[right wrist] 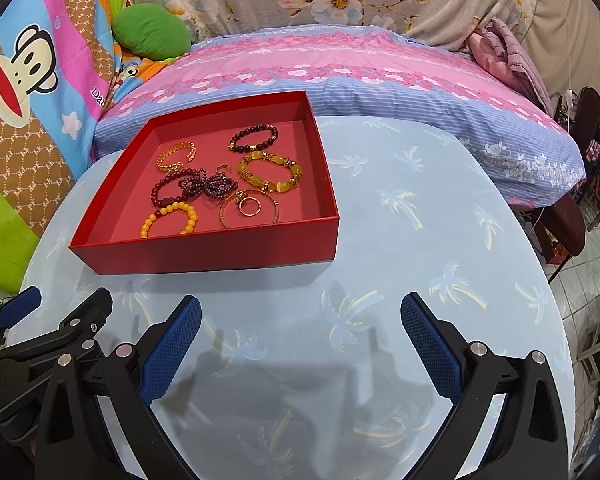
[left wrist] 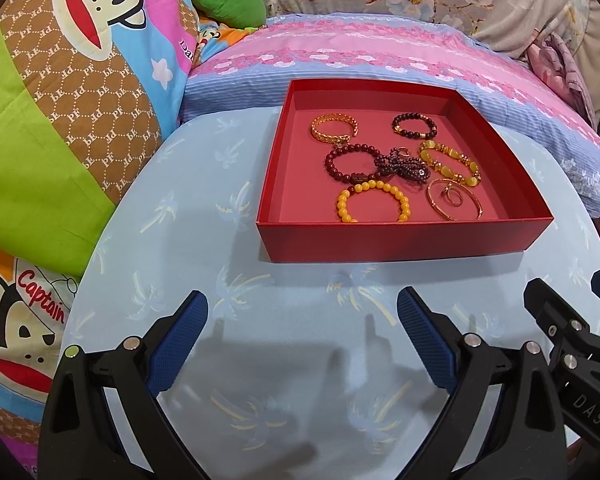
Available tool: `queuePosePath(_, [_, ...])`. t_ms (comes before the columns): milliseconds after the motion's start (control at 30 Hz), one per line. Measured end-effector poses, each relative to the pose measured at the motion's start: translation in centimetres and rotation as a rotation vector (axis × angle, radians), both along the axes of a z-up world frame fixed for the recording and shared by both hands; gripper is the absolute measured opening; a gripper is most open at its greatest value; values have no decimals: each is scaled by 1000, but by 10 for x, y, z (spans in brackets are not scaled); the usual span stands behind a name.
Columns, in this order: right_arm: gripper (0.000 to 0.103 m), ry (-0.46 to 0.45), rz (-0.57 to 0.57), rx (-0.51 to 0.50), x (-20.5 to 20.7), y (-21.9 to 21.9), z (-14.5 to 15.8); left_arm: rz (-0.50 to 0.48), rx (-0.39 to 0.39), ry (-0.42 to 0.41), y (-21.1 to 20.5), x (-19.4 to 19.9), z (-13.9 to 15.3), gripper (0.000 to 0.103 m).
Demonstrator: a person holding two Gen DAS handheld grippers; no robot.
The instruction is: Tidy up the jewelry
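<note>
Shallow red cardboard tray (left wrist: 400, 236) full of beaded bracelets (left wrist: 374, 202) on the pale blue palm-print worktop (left wrist: 284, 292). Left gripper (left wrist: 302, 344) and right gripper (right wrist: 300, 346) both spread wide, holding nothing, hovering just short of it.

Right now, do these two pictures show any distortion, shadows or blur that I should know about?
Left wrist view: fisheye bends the red box edges; the left hand-held gripper casts soft shadows on the blue tablecloth. Right wrist view: same bending, dark corners, shadows under the right hand-held gripper; bracelets look sharp.
</note>
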State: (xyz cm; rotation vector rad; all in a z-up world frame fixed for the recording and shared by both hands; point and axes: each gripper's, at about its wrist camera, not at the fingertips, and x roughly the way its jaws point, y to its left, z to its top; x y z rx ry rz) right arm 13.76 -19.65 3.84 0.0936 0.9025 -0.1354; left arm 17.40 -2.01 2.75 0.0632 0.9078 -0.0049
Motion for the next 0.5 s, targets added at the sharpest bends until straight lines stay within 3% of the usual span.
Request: queuePosePath(500, [97, -5, -9, 1, -2, -4, 0, -3, -1, -6, -1, -1, 2, 91])
